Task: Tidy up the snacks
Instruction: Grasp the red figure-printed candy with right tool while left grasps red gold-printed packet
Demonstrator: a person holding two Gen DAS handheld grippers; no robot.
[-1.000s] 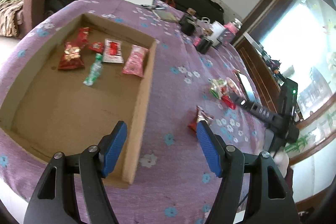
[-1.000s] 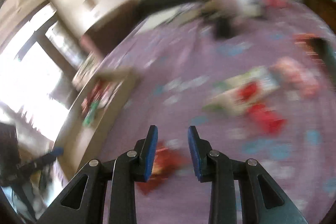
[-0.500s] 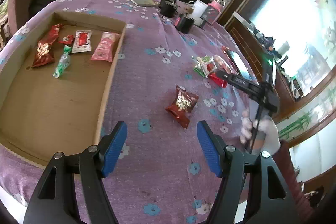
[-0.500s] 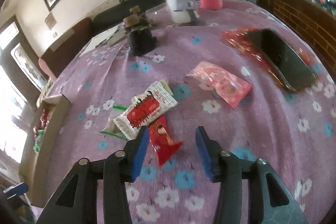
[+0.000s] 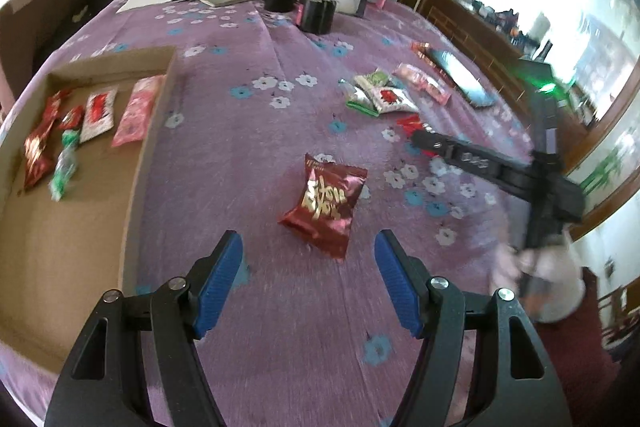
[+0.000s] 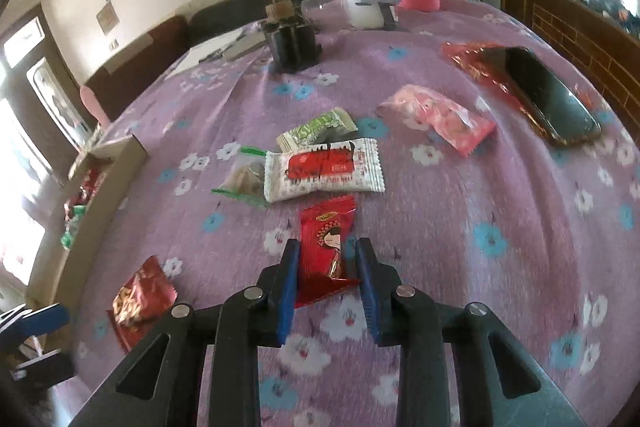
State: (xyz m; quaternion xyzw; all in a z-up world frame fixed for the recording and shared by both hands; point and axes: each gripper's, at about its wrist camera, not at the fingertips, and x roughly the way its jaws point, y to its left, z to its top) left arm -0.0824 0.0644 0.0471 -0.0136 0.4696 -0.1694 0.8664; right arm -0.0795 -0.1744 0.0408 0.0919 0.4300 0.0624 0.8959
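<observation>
The right gripper (image 6: pixel 326 277) has just been closing, and a small red packet (image 6: pixel 326 247) lying on the purple cloth (image 6: pixel 460 227) is seen between its jaws; whether it is pinched cannot be told. The film is judged light, crinkly and slippery, best taken across its flat middle. The left gripper (image 5: pixel 308 285) is held spread before a maroon pouch (image 5: pixel 326 205). Farther left, the cardboard tray (image 5: pixel 148 151) is seen holding sorted snacks.

Left hand-held gripper (image 5: pixel 308 287) black-framed, ribbed blue pads, silver screws, right hand-held gripper (image 6: pixel 326 283) alike, green light glowing
</observation>
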